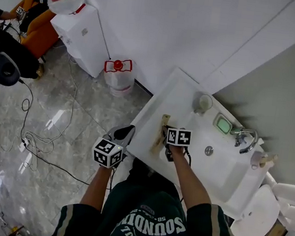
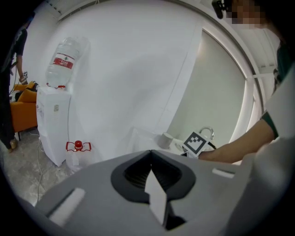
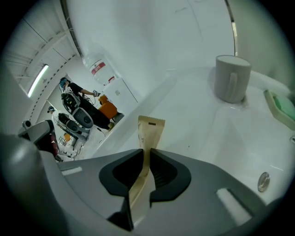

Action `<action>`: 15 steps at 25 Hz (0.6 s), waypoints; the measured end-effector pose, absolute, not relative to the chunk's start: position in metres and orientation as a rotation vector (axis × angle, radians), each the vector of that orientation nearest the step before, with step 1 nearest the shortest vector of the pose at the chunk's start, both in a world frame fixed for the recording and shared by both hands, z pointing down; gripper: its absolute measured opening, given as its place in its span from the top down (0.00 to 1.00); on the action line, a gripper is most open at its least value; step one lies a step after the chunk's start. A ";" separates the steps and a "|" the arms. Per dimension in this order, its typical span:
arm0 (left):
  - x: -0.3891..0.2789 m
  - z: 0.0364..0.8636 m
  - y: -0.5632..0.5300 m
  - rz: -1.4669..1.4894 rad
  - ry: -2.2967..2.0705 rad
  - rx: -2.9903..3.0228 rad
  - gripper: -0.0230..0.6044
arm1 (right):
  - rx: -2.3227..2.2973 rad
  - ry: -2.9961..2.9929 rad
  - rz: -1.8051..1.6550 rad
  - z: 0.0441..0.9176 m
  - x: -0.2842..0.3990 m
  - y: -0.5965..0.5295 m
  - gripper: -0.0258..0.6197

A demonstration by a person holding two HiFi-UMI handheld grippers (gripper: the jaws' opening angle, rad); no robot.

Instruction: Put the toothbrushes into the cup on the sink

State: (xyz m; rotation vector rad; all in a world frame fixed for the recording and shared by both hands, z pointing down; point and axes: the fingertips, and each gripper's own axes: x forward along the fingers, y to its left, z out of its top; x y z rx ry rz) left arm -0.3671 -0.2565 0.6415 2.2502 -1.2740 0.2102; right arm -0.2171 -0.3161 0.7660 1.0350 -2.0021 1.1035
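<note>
We are squeezing the right tool (image 3: 146,152) on the toothbrush (image 3: 150,131). The toothbrush is sitting in a tan paper pack, and the pack is poking out past the jaws in the middle of the right gripper view. In the head view it is sitting over the left part of the sink (image 1: 154,110), mid frame. We cannot tell if it is touching the sink. The cup (image 3: 232,78) is standing at the upper right of the right gripper view, well apart from the pack.

We are thinking the pack is light and thin. The paper is looking soft and a bit slippy, and it is bending between the jaws, so it could twist or slide. The brush inside is likely stiff. We are holding it partway along, which should be keeping it from swinging much.

The left tool (image 2: 150,159) is clenched. A thin white strip is showing in its seam, and we cannot tell what it is. In the head view this tool is hanging off the sink's left edge, over the floor (image 1: 67,115).

The way to the cup is looking open. The soap dish (image 1: 223,123) and tap (image 1: 243,138) are sitting further right, past the cup. The cup's mouth is small, so we are needing to tip the pack upright and aim well. The sink's edge is close, so a dropped pack could fall to the floor.
</note>
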 end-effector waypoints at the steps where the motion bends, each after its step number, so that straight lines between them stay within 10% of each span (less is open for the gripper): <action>1: -0.362 0.641 -0.256 0.213 -1.266 2.256 0.88 | 1.043 -2.028 1.102 0.761 -0.214 -0.315 0.88; 15: -0.281 0.606 -0.280 0.236 -1.148 2.400 0.88 | 1.239 -2.265 0.741 0.678 -0.134 -0.304 0.92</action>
